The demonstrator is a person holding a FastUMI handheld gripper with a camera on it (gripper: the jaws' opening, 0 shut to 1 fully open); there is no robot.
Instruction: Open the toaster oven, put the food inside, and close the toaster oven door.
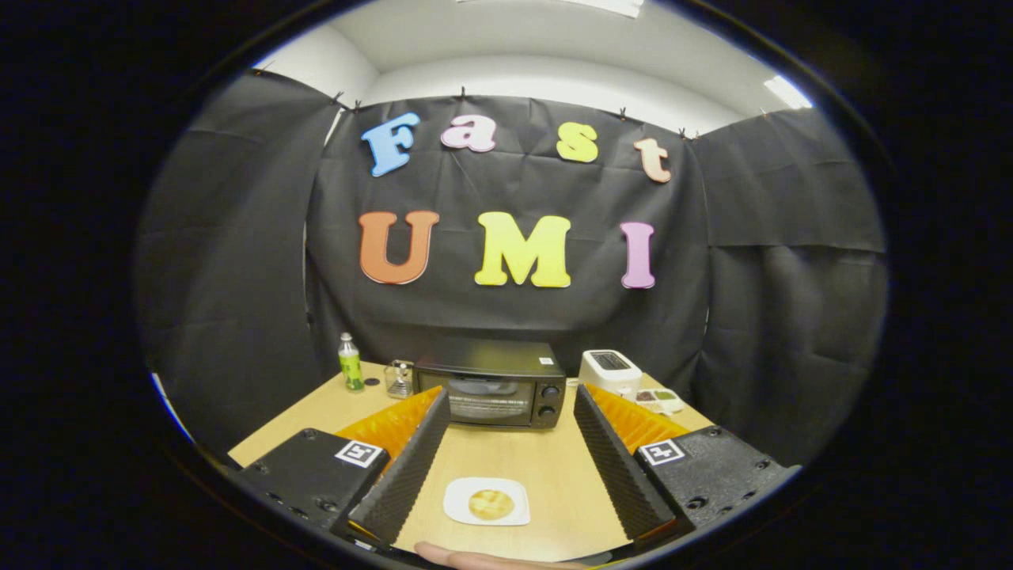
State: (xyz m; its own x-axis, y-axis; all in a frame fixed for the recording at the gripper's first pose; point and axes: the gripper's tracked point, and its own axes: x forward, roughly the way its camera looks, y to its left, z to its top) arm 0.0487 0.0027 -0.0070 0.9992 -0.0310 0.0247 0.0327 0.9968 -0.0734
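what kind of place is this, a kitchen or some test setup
Likely a staged recording booth, not a home kitchen: black cloth wall, a wooden table with a toaster oven, and food on a plate between the open gripper fingers.

Black toaster oven (491, 384) on table, door closed; round golden food (491, 504) on white plate (460, 499) nearer.

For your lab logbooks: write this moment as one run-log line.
claw: open, holding nothing | food: on plate, between fingers | toaster oven: door shut, beyond fingers | step: opening not begun
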